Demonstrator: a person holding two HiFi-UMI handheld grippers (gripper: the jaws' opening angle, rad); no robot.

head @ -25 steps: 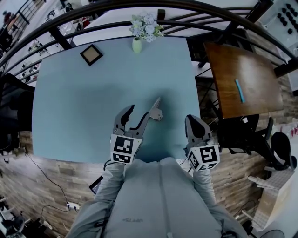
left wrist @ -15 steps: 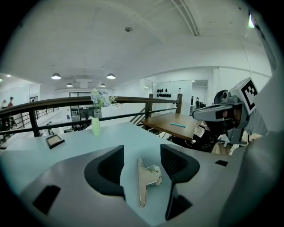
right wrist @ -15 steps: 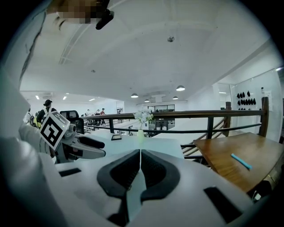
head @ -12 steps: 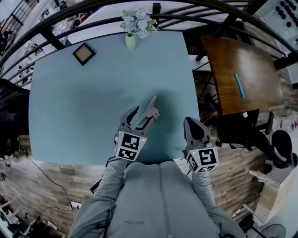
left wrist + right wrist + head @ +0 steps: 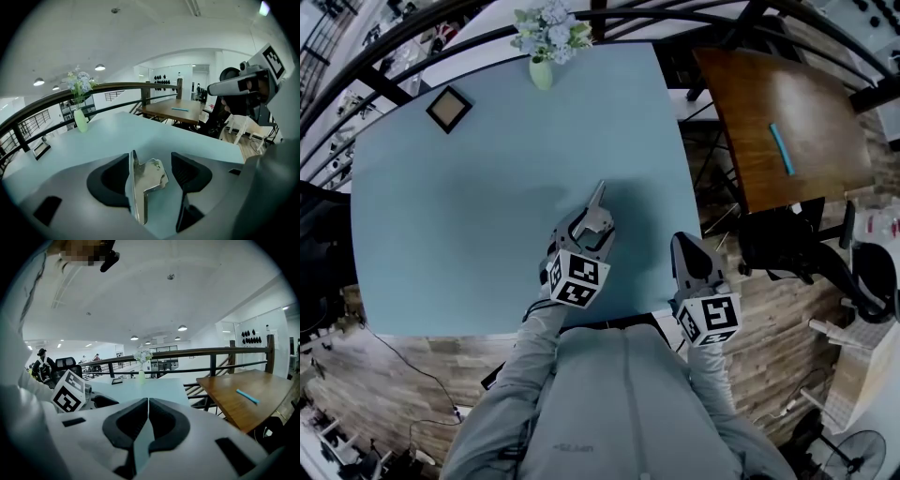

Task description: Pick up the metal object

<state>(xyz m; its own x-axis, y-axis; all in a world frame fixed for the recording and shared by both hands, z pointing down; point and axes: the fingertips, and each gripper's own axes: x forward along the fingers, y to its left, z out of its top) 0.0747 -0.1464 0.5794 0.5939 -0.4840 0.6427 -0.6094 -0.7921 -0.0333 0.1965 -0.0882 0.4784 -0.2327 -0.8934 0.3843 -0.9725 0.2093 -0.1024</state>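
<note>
The metal object (image 5: pixel 596 201) is a small shiny angled bracket lying on the pale blue table (image 5: pixel 441 234), near its front right. My left gripper (image 5: pixel 584 230) straddles the bracket's near end. Its jaws have just been opening and stand wide. In the left gripper view the bracket (image 5: pixel 146 178) lies between the dark pads, its upright flange next to the left pad and a clear gap on the right. My right gripper (image 5: pixel 693 255) hovers over the table's front right corner, shut and empty, its pads (image 5: pixel 140 416) meeting.
A vase of flowers (image 5: pixel 542 67) and a small picture frame (image 5: pixel 448 108) stand at the table's far side. To the right are a brown wooden table (image 5: pixel 750 131) with a blue pen (image 5: pixel 781 150) and a dark chair (image 5: pixel 783 253). A railing curves behind.
My left gripper has moved forward and down onto the bracket, and its jaws have spread wider around it. My right gripper has barely shifted.
</note>
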